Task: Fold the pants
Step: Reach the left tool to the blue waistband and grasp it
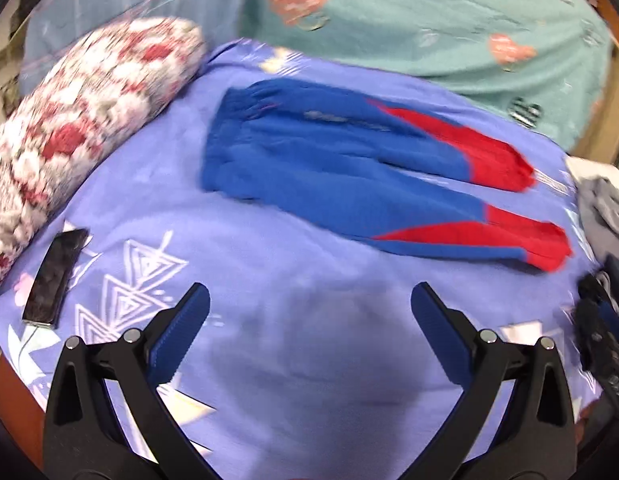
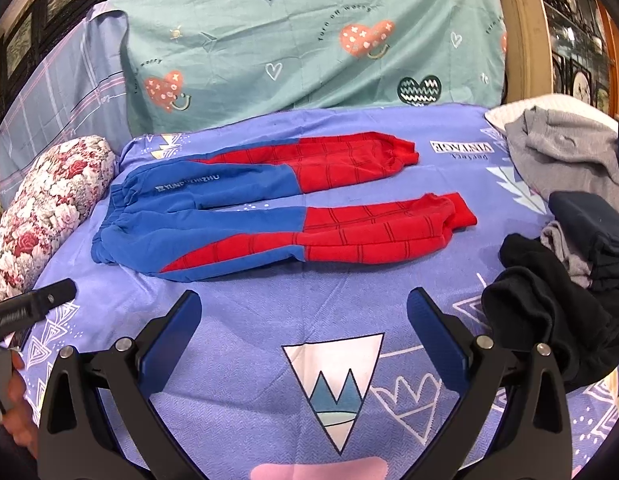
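Note:
Blue pants with red lower legs lie flat on the purple patterned sheet, waistband to the left, both legs spread apart toward the right. My left gripper hovers open over bare sheet, short of the near leg. My right gripper is also open and empty, just in front of the near leg. In the right wrist view the left gripper's body shows at the left edge, held by a hand. The right gripper's black side shows at the right edge of the left wrist view.
A floral bolster lies along the left. A dark phone rests on the sheet near it. A teal heart-print quilt fills the back. Grey and black clothes are piled at the right.

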Tool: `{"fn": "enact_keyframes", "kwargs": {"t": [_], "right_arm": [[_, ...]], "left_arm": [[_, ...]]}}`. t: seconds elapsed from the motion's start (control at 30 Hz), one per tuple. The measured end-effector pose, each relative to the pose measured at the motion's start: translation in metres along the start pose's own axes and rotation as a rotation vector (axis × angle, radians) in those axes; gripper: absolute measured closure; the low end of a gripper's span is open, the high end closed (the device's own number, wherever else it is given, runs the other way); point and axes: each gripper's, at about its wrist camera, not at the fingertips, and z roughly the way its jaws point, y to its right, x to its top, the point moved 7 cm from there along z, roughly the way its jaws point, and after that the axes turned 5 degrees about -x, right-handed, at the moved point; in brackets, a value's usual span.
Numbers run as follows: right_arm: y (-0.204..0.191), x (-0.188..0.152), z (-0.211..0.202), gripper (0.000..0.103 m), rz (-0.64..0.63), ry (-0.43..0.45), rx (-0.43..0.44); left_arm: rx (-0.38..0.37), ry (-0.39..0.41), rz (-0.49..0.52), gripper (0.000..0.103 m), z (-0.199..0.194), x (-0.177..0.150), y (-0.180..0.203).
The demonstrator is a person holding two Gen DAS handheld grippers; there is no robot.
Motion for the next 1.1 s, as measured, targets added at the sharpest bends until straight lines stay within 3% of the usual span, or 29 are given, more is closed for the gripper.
{"fn": "enact_keyframes", "kwargs": {"t": [0.1, 0.23, 0.4, 0.47, 0.67, 0.87, 0.93, 1.03, 1.07, 1.1], "right_arm": [[0.003, -0.001, 0.010, 0.001, 0.008, -0.025, 0.010], [0.004, -0.003, 0.025, 0.001, 0.042, -0.082, 0.071], [0.002, -0.001, 0.043, 0.001, 0.053, -0.133, 0.094], [0.002, 0.002, 0.049, 0.001, 0.057, -0.160, 0.100], [0.007, 0.019, 0.051, 0.001, 0.074, -0.164, 0.124], [0.018, 0.026, 0.055, 0.001, 0.095, -0.173, 0.108], [0.019, 0.027, 0.056, 0.001, 0.096, -0.180, 0.107], [0.021, 0.029, 0.056, 0.001, 0.091, -0.179, 0.103], [0.021, 0.029, 0.056, 0.001, 0.092, -0.177, 0.107], [0.021, 0.030, 0.056, 0.001, 0.095, -0.175, 0.115]], "left_arm": [[0.022, -0.049, -0.105, 0.002, 0.013, 0.005, -0.042], [0.079, -0.033, -0.233, 0.002, 0.020, 0.015, -0.094], [-0.035, -0.115, -0.352, 0.003, 0.046, 0.027, -0.114], [-0.048, -0.126, -0.402, 0.003, 0.058, 0.035, -0.121], [-0.152, -0.217, -0.443, 0.007, 0.099, 0.064, -0.112], [-0.271, -0.308, -0.491, 0.026, 0.151, 0.088, -0.097], [-0.297, -0.354, -0.530, 0.046, 0.168, 0.088, -0.096], [-0.347, -0.394, -0.618, 0.063, 0.185, 0.086, -0.095], [-0.374, -0.395, -0.638, 0.072, 0.188, 0.090, -0.095], [-0.406, -0.394, -0.655, 0.088, 0.189, 0.094, -0.094]]}}
